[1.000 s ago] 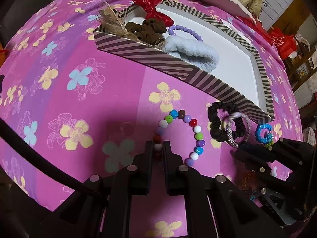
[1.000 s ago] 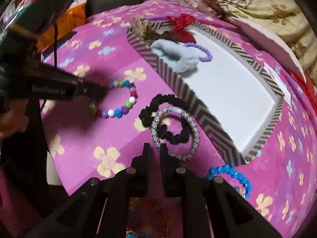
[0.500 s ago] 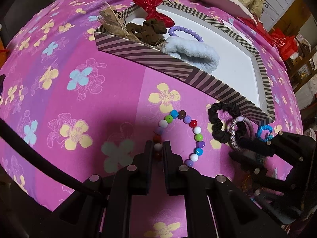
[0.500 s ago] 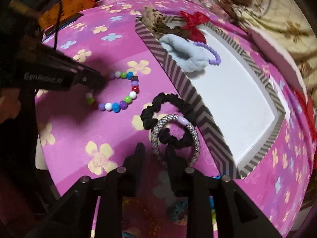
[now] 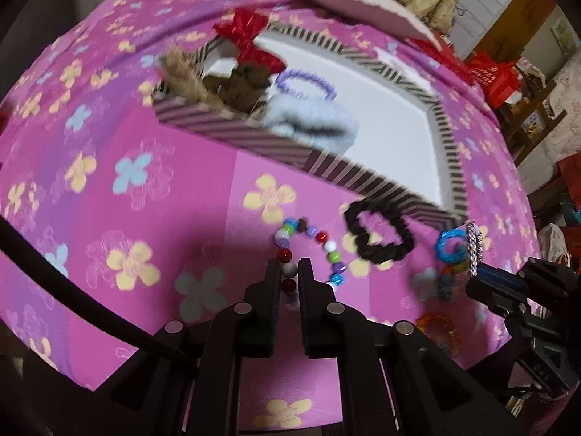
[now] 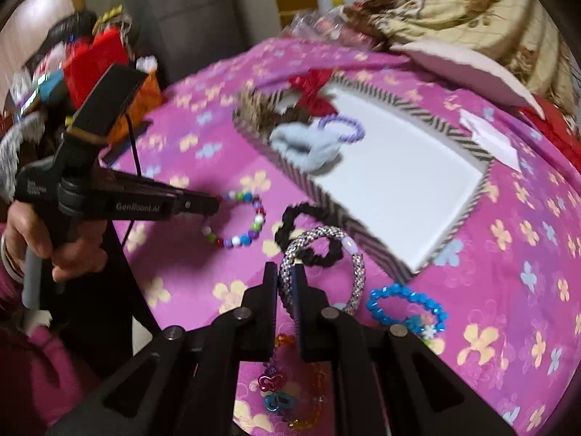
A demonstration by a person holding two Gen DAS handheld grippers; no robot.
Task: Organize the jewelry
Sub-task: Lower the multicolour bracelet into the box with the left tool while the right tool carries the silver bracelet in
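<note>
A multicoloured bead bracelet (image 5: 321, 236) lies on the pink flowered cloth. My left gripper (image 5: 289, 265) is shut on its near beads, and the right wrist view shows that gripper (image 6: 214, 202) at the bracelet (image 6: 236, 241). My right gripper (image 6: 285, 270) is closing tight on a glittery grey rope bracelet (image 6: 319, 232) and holds it raised over a black scrunchie (image 6: 294, 212). In the left wrist view the right gripper (image 5: 475, 281) carries the rope bracelet (image 5: 474, 247) edge-on. The striped box (image 5: 232, 134) stands behind.
The box (image 6: 363, 225) holds a red bow (image 6: 312, 91), a pale blue fluffy band (image 6: 308, 145) and a purple bead bracelet (image 6: 345, 127). A blue bead bracelet (image 6: 394, 288) and orange beads with butterfly charms (image 6: 272, 381) lie near the cloth's front edge. A hand (image 6: 54, 247) grips the left tool.
The right gripper closed on the grey rope bracelet and lifted it off the black scrunchie. The left gripper stayed on the bead bracelet, whose loop has drawn narrower.
</note>
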